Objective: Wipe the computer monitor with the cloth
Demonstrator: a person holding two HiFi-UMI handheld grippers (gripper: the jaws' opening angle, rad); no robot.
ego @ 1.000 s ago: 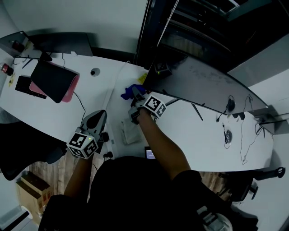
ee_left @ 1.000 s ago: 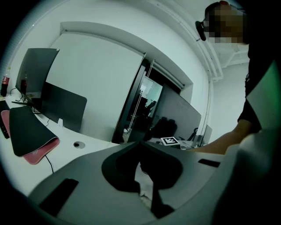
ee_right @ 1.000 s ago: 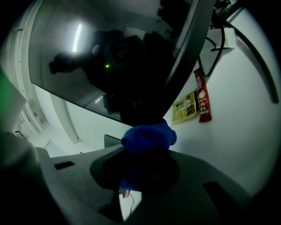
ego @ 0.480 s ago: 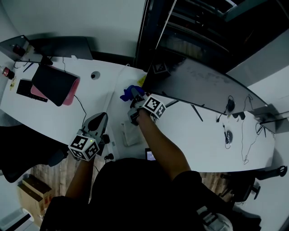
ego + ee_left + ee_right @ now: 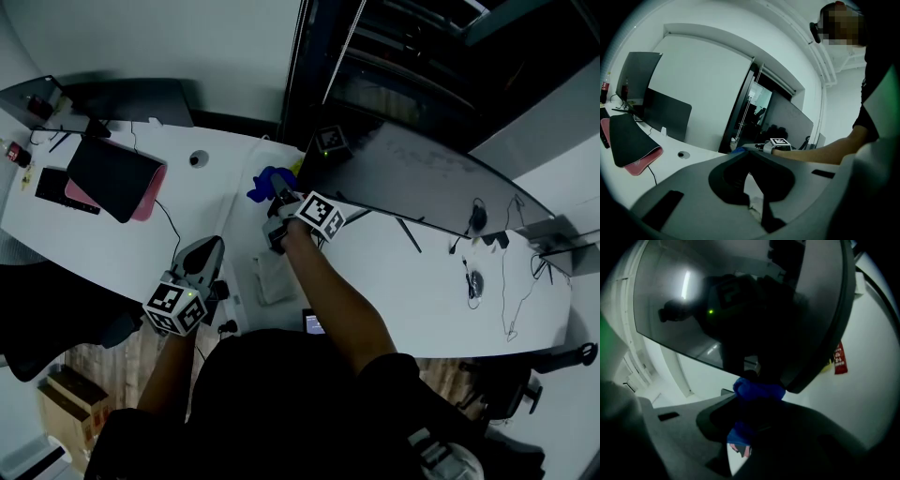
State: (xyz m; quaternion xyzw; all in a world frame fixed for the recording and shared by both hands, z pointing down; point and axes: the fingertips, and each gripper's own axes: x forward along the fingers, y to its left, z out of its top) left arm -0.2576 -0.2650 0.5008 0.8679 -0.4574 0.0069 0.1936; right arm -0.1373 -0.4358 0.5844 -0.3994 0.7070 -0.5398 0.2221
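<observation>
Right gripper (image 5: 279,208) clenched on blue cloth (image 5: 757,392), wad just ahead at lower corner of monitor (image 5: 740,301). Left gripper (image 5: 200,251) closed, empty, well apart at near worktop (image 5: 103,239) edge; bare surface ahead.

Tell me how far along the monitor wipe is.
Done: the right gripper is shut on the blue cloth. In hand: the cloth is held at a bottom corner of the monitor; contact with the screen can't be confirmed. Left: wiping across the dark screen. The left gripper sits shut and empty by the desk edge.
</observation>
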